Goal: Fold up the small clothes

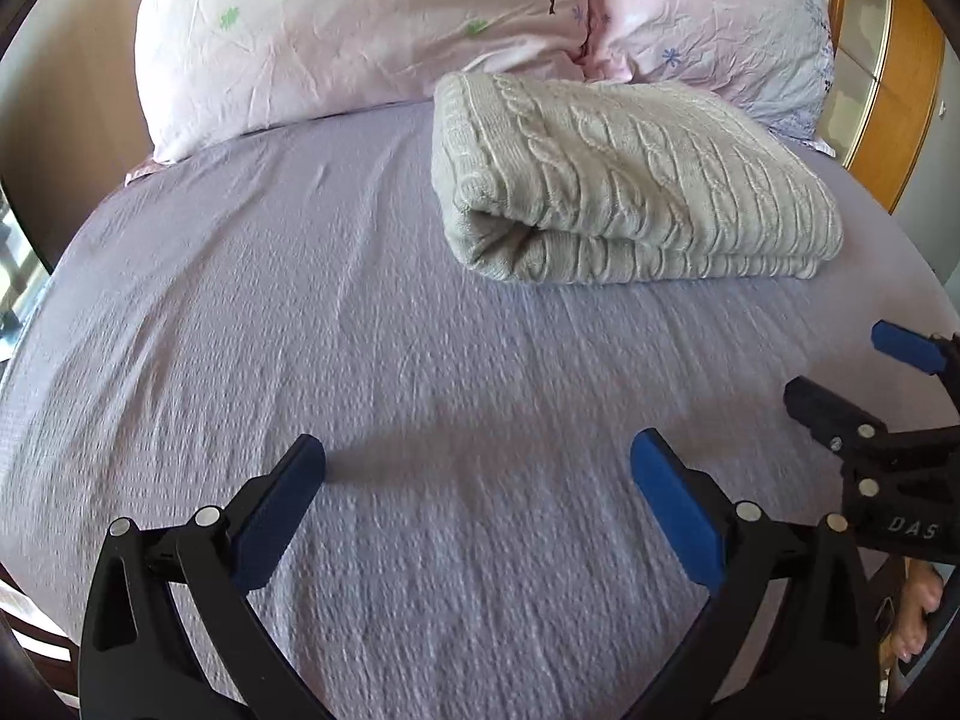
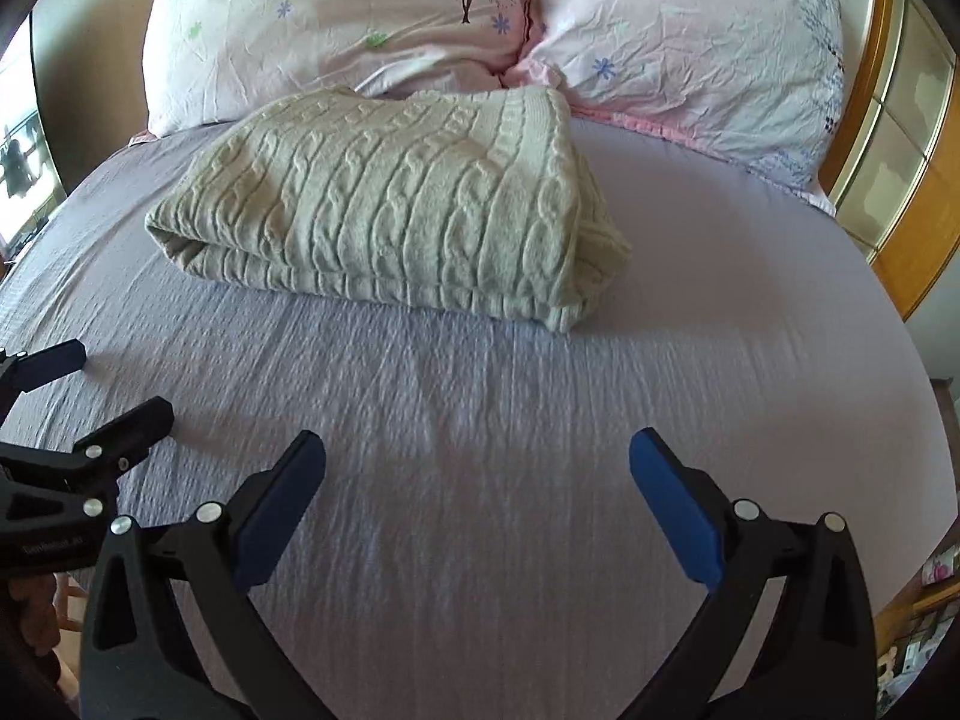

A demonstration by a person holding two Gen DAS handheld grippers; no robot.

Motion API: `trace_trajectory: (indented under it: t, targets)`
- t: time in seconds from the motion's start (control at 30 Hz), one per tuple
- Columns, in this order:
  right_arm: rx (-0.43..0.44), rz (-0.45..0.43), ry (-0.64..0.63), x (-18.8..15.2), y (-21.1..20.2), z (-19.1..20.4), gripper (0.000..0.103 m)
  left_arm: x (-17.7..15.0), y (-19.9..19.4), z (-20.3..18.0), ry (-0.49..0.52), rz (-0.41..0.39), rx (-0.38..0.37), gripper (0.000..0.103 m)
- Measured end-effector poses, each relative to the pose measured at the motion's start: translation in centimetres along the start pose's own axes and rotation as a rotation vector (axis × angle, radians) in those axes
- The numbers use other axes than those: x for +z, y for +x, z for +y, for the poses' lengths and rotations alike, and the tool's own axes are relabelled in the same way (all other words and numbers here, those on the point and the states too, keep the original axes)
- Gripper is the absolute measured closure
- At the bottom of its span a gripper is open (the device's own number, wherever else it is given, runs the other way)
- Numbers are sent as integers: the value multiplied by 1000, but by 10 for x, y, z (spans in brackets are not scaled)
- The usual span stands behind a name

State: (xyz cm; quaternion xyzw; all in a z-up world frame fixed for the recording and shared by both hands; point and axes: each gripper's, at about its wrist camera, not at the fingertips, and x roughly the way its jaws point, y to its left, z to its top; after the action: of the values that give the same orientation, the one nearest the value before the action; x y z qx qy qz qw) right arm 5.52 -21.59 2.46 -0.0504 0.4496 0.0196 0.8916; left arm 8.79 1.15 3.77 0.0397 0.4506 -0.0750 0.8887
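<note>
We had the left gripper (image 1: 477, 468) and right gripper (image 2: 477, 468) wide open, empty, near us, since the sweater (image 2: 390, 210) far by the pillows (image 2: 336, 30) looked folded, probably done.

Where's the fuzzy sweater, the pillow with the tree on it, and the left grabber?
sweater (image 2: 384, 204): right wrist view, top cable-knit face.
tree pillow (image 2: 336, 24): right wrist view, pink cover.
left gripper (image 1: 477, 480): left wrist view, midway between fingertips.

I see a bed under a wrinkled lilac sheet (image 2: 540, 480), two pink floral pillows (image 1: 336, 42) at the far end, a wooden headboard (image 2: 900, 228) with pale panels far right, a bright window (image 2: 24, 138) at left, daylight across the bedding
</note>
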Motion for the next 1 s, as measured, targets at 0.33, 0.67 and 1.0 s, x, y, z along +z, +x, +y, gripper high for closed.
trace_trajectory:
  t: [0.33, 0.67, 1.0]
  targets:
    - [46, 22, 43, -4, 6, -3, 2, -6, -5, -2, 1, -28, 6, 1]
    - [46, 21, 42, -3, 5, -4, 2, -5, -5, -2, 3, -29, 5, 1]
    - [44, 20, 45, -4, 6, -3, 2, -6, -5, -2, 2, -29, 6, 1]
